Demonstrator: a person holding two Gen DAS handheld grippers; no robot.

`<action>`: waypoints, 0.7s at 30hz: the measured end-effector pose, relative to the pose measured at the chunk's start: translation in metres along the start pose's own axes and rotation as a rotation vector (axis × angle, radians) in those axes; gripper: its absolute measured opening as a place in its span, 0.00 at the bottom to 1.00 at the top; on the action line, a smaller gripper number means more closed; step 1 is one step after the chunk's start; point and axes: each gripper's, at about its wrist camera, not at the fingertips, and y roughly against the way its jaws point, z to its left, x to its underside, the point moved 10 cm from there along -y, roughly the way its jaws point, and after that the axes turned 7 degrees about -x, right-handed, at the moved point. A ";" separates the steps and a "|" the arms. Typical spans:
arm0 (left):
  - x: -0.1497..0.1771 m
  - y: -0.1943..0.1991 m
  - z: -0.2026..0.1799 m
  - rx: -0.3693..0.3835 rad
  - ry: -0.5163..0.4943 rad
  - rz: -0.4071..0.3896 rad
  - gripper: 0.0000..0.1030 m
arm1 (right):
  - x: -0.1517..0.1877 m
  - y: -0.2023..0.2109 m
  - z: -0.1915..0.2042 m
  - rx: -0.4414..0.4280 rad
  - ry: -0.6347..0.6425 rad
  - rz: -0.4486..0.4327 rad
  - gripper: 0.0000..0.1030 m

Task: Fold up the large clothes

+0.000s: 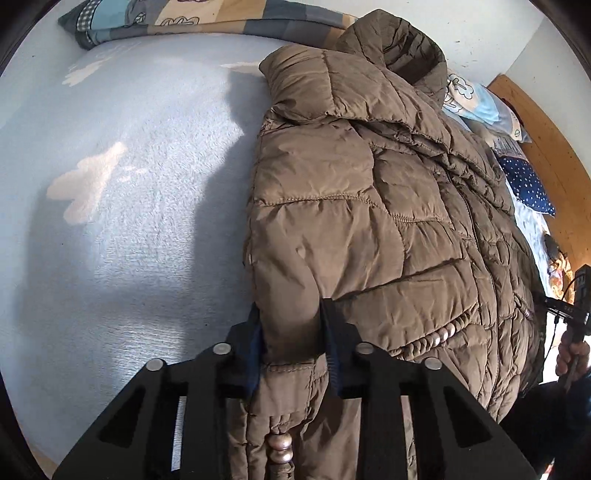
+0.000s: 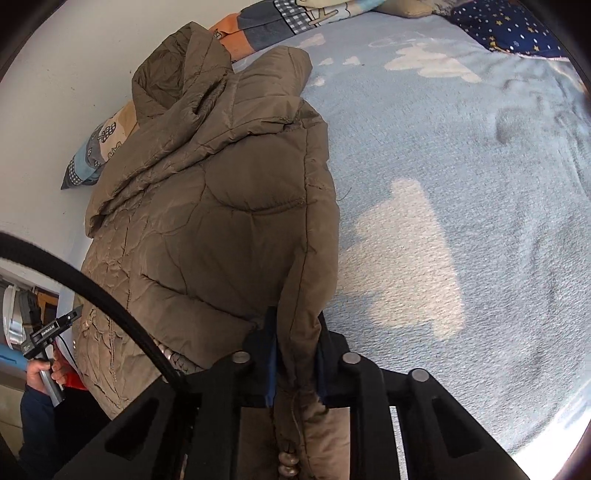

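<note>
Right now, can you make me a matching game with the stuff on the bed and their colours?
Things:
1. jacket
2. blanket
3. star cushion
4. gripper fingers

Colours:
A. light blue with white shapes
B. black
C. brown
D. dark blue with little stars

Pairs: 1-C, 2-A, 3-D, 4-B

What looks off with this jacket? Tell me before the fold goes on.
Nothing damaged. The brown puffer jacket lies on the blue blanket with its hood crumpled over a patterned pillow. The left gripper and right gripper each pinch the hem.
</note>
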 end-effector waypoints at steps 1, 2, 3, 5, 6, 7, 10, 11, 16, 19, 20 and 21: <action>0.000 0.003 0.000 0.006 0.001 -0.011 0.20 | 0.001 0.003 0.003 0.007 0.021 -0.006 0.10; 0.001 0.007 -0.001 0.006 -0.007 -0.024 0.19 | 0.001 0.007 0.006 0.012 0.041 -0.013 0.10; 0.002 0.010 -0.001 0.005 -0.012 -0.032 0.18 | 0.002 0.011 0.008 0.018 0.055 -0.021 0.09; 0.006 0.016 -0.002 0.006 -0.021 -0.035 0.16 | 0.004 0.018 0.013 0.021 0.068 -0.034 0.08; 0.009 0.018 -0.003 0.005 -0.026 -0.032 0.16 | 0.006 0.023 0.014 0.027 0.077 -0.039 0.08; 0.012 0.020 -0.004 0.003 -0.027 -0.027 0.16 | 0.008 0.026 0.016 0.035 0.086 -0.041 0.08; 0.021 0.028 -0.008 -0.002 -0.054 -0.024 0.16 | 0.017 0.033 0.015 0.046 0.083 -0.031 0.08; 0.024 0.030 -0.009 -0.007 -0.060 -0.022 0.16 | 0.021 0.035 0.013 0.050 0.077 -0.025 0.08; 0.017 0.026 0.006 -0.054 -0.020 -0.009 0.33 | 0.016 0.032 0.003 0.072 0.030 -0.010 0.17; 0.005 0.037 0.016 -0.058 0.033 -0.055 0.47 | 0.008 0.036 -0.002 0.097 -0.002 -0.029 0.31; -0.001 0.043 0.019 -0.066 0.046 -0.083 0.49 | 0.003 0.042 -0.002 0.095 -0.009 -0.054 0.33; -0.007 0.049 0.022 -0.084 0.051 -0.110 0.50 | 0.000 0.047 -0.001 0.095 -0.015 -0.079 0.33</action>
